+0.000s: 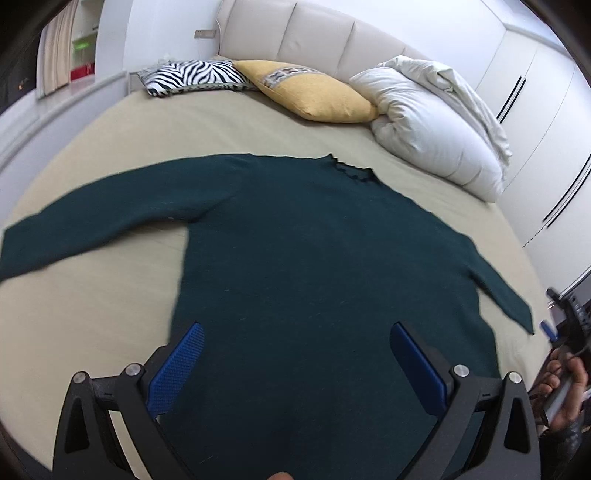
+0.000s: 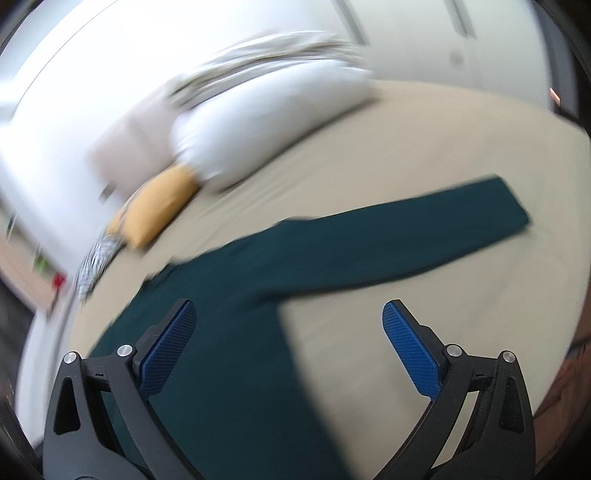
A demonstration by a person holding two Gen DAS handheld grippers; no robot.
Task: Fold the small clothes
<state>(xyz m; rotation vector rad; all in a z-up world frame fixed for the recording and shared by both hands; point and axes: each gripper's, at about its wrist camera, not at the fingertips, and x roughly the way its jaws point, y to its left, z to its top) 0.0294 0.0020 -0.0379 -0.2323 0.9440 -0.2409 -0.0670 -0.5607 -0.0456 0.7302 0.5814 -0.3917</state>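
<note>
A dark green long-sleeved sweater [image 1: 306, 258] lies flat on the beige bed sheet [image 1: 110, 314], both sleeves spread out, neckline toward the pillows. My left gripper [image 1: 295, 332] is open and empty, hovering over the sweater's lower body. In the right wrist view the sweater [image 2: 229, 332] shows with its right sleeve [image 2: 424, 232] stretched out. My right gripper [image 2: 288, 314] is open and empty above the sweater's right side edge, near the armpit. The right wrist view is blurred by motion.
A zebra-print cushion [image 1: 192, 75], a yellow cushion [image 1: 314, 92] and a white folded duvet [image 1: 432, 122] lie at the head of the bed by the padded headboard [image 1: 314, 33]. White wardrobes [image 1: 535, 110] stand to the right. A hand [image 1: 561, 387] shows at the right edge.
</note>
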